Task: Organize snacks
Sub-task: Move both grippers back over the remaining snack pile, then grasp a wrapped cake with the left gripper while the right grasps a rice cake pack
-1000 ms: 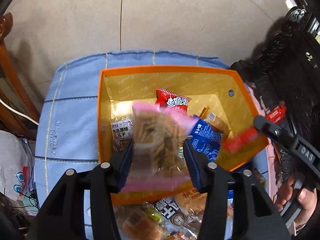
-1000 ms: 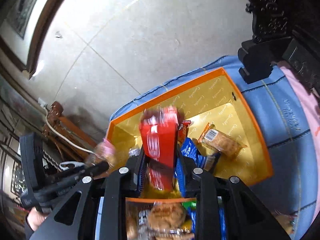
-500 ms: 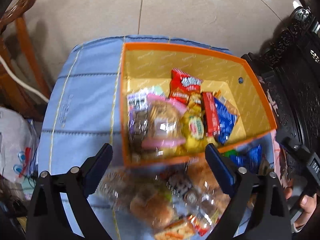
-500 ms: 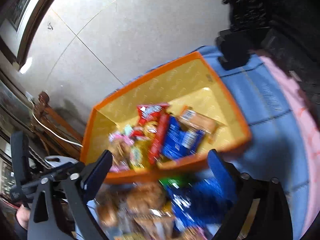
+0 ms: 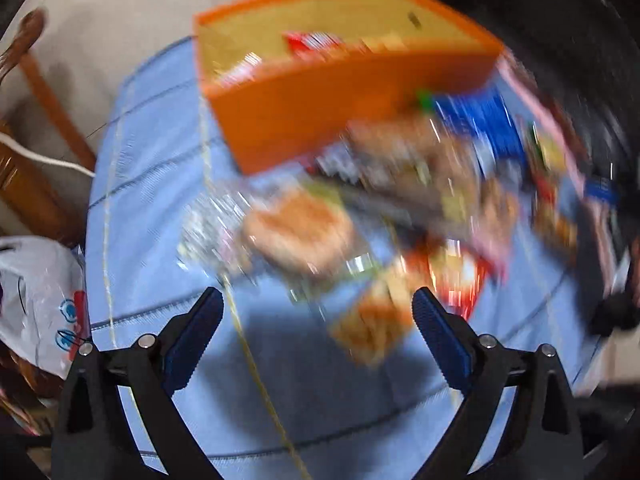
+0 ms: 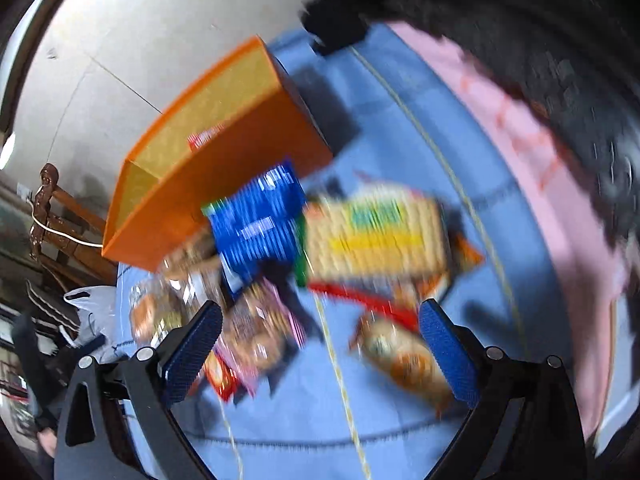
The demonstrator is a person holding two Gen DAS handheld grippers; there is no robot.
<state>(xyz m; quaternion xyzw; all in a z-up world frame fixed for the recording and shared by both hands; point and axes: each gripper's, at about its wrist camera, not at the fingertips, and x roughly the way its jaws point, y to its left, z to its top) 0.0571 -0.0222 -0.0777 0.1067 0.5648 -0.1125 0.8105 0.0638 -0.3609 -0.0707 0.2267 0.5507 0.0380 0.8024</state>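
Blue quilted cushion (image 5: 160, 200): pale blue padded fabric, yellow and dark stitch lines, carries box and loose snacks; also fills lower half of right wrist view (image 6: 400, 432).
Orange box (image 5: 340, 108): open-top cardboard, orange outside, gold lining, at far side of cushion; in right wrist view (image 6: 224, 184) at upper left, one corner toward camera.
Snacks in box: red packet (image 5: 308, 42) visible above near wall, others too blurred to tell; red-and-white packet (image 6: 206, 138) against gold lining.
Loose snack pile (image 5: 420, 208): heap of wrapped items on cushion just in front of box, heavy motion blur.
Yellow cracker pack (image 6: 376, 236): largest loose item, flat, green-yellow label, right of blue packet.
Blue packet (image 6: 260, 224): shiny blue wrapper, touching box front wall.
Clear-wrapped bun (image 5: 300, 228): brown, near left edge of pile.
Pink-edged cookie bag (image 6: 256, 336): near left finger of right gripper.
Orange snack bar (image 6: 404, 356): near right finger, lying on cushion.
White plastic bag (image 5: 36, 300): off cushion, left edge.
Left gripper (image 5: 318, 320): jaws wide apart, nothing clamped, above cushion before pile.
Right gripper (image 6: 320, 332): jaws spread fully, nothing gripped, loose snacks seen between fingers.
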